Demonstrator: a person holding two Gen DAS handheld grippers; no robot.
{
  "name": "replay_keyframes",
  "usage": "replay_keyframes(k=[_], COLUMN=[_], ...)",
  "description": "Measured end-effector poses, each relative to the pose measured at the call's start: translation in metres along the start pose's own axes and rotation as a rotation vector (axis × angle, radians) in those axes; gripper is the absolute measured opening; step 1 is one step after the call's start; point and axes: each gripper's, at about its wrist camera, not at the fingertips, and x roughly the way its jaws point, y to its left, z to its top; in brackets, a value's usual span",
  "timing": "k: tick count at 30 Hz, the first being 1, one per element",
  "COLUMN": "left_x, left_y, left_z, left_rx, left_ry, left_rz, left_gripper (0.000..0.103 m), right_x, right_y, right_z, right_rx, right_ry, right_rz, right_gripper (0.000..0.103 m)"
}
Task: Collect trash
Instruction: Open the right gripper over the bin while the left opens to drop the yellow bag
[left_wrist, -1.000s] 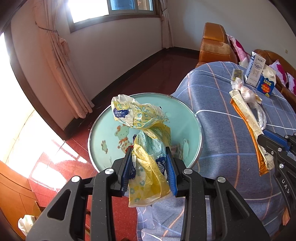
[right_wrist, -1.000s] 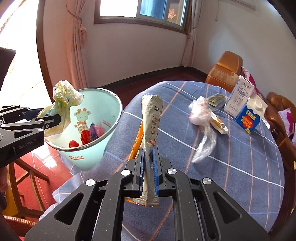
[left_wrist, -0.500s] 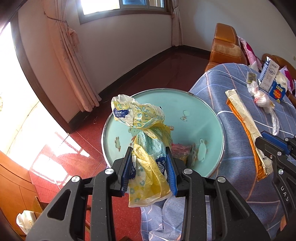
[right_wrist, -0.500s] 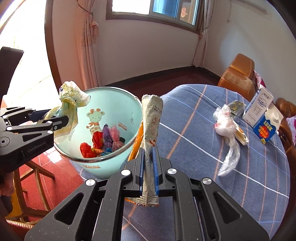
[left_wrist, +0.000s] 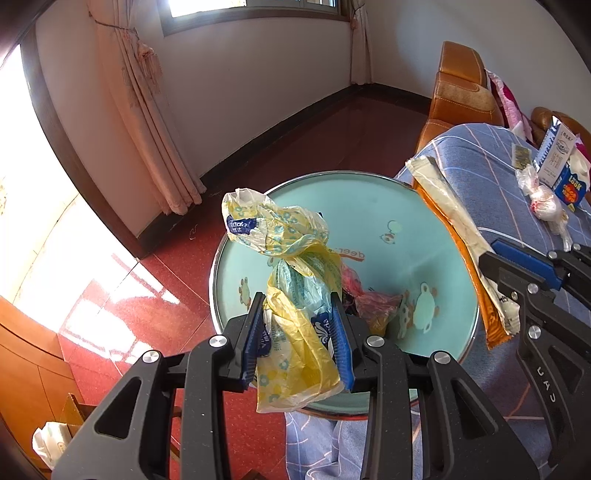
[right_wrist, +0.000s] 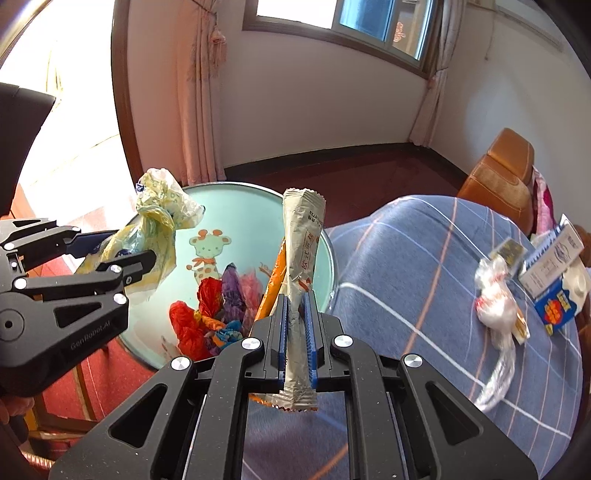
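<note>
Left tongs (left_wrist: 297, 332) clamped bag (left_wrist: 288, 280) directly over bin (left_wrist: 436, 221); right tongs (right_wrist: 297, 332) clamped upright wrapper (right_wrist: 301, 273) at its rim

We see a yellow flowered bag (left_wrist: 295, 332), a mint giraffe-printed bin (right_wrist: 236, 218), a beige-and-orange wrapper (right_wrist: 301, 258) and a blue plaid tablecloth (right_wrist: 424, 266).
</note>
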Motion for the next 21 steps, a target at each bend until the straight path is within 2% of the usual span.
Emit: replay_keyframes(k=[16, 21], left_x=[0.038, 0.041], left_y=[-0.002, -0.003], left_z=[0.008, 0.009], left_rx=[-0.001, 0.000], left_ry=[0.069, 0.077], left_rz=[-0.003, -0.005], left_gripper=[0.034, 0.035], right_x=[0.057, 0.057], right_y=[0.006, 0.002], right_z=[0.020, 0.017], right_rx=[-0.070, -0.050], right_ry=[0.066, 0.064], right_rz=[0.045, 0.056], right_gripper=[0.011, 0.022])
